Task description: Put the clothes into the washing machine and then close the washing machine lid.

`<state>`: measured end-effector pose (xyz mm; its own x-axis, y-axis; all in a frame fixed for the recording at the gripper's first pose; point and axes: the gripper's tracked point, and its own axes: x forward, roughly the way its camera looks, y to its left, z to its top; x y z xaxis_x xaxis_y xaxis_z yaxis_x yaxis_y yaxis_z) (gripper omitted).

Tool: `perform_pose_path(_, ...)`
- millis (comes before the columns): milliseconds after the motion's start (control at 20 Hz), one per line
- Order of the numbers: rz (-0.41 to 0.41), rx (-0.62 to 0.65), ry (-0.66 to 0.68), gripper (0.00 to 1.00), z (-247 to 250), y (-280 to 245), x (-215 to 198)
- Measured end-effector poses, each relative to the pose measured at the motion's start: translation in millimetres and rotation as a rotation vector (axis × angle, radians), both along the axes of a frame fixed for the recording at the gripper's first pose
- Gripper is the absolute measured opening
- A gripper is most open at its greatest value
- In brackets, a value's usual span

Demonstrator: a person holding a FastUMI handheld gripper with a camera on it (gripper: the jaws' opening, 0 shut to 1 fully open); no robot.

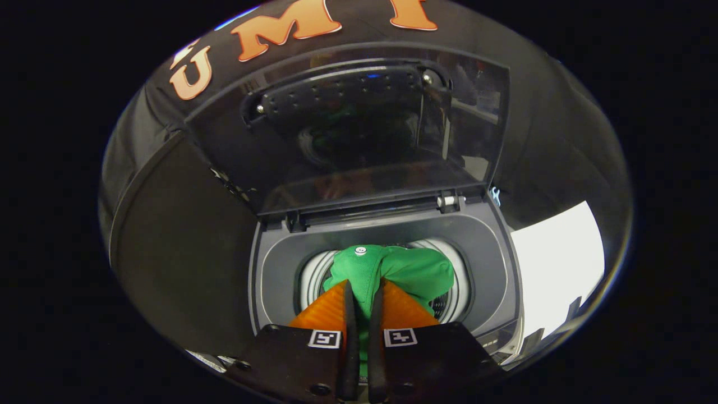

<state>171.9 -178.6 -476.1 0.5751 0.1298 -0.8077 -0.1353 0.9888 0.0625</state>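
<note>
Gripper view: hand-held gripper pinching bunched green garment.

Raised lid well back from the drum mouth; green cloth between jaws, over the opening

Gripper: two wedge-shaped orange fingers, ribbed on the outer faces, each edged on its inner side with a thin black pad. Fingers mount on matte black carriage blocks. Each block carries a small square black-and-white fiducial marker near the finger base. One round screw head visible low on the left block.
</note>
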Motion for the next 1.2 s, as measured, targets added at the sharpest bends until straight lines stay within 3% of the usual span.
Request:
perform_pose_path(350,-0.119,0.054,0.020,0.15,-46.3,-17.1,16.2)
perform_pose_path(750,-0.120,-0.010,0.074,0.17,-84.7,-29.5,12.3)
perform_pose_path(1000,-0.121,-0.008,0.095,0.26,-90.0,-31.3,10.2)
perform_pose_path(1200,-0.097,-0.030,0.047,0.24,-77.2,-33.3,17.1)
